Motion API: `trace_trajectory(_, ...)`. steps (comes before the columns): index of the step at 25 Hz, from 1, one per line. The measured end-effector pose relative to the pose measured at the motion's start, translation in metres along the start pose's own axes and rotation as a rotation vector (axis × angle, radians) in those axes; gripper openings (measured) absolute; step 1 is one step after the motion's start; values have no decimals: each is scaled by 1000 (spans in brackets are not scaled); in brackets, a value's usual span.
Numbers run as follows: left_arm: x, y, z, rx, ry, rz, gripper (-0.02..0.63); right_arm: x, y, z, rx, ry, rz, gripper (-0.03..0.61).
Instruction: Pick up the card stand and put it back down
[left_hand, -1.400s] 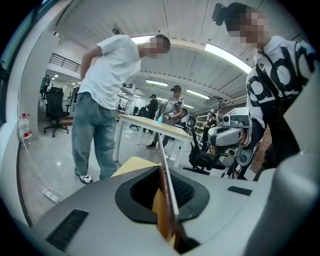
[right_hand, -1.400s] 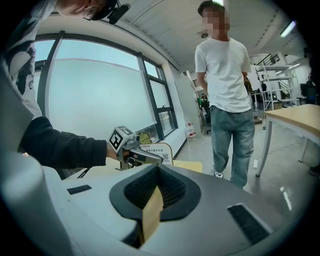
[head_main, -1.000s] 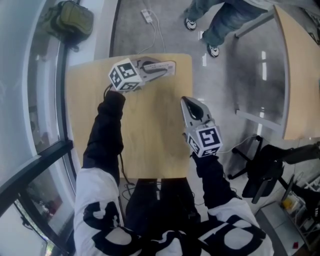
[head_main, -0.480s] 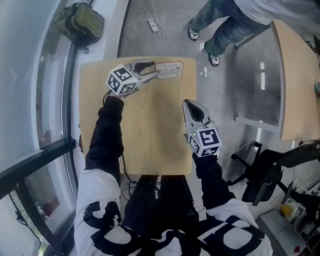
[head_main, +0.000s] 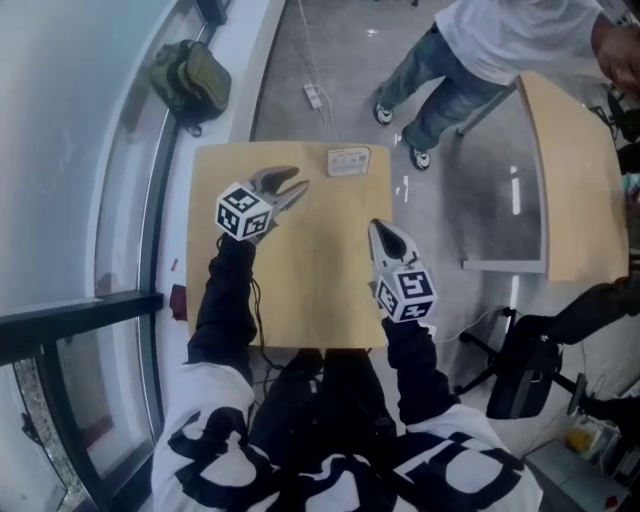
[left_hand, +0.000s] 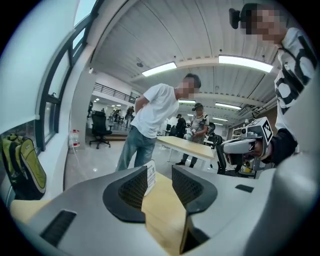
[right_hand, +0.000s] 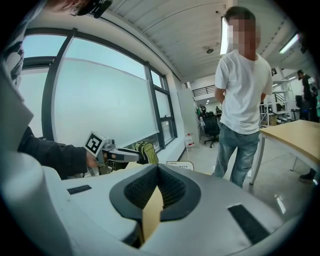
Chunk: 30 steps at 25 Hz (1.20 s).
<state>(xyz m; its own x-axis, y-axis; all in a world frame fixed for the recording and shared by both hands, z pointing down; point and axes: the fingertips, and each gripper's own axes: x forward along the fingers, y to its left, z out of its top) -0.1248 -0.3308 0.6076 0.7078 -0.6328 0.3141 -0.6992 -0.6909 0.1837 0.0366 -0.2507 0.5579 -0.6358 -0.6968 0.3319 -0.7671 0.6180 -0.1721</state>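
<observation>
One wooden table (head_main: 300, 280) stands on grey floor (head_main: 440, 210) beside a window wall (head_main: 80, 200); a person (head_main: 480, 50) past its far edge is cut off. Over the table's far left, the left gripper (head_main: 298, 181) has its jaws apart and empty; at its right edge the right gripper (head_main: 379, 227) has them closed, empty. The card stand (head_main: 348, 161) sits at its far-right corner, print unreadable.

Some person (head_main: 470, 60) in a white tee and jeans is standing just past the wooden table (head_main: 310, 290), a green backpack (head_main: 190, 80) is lying by the window (head_main: 60, 150), and a black chair (head_main: 525, 370) is sitting off to the right.
</observation>
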Motion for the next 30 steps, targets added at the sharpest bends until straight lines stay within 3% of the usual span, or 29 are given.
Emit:
trace_trajectory(6,-49,-48,42,57,-64,98,160,-33,27,26,2,-54,-28,11)
trace_trajectory(12,-86,-93,67,54,-126,160,146,-58,52,42,2,-97,-42,11)
trace_trajectory(21,-132,-156,86,60,-225,224,32,-90,88,67,-25,-175,-66,11)
trace_trajectory(30,-167,-187,104,121,-280,361,11,-107,122,91,-87,-233,-72,10)
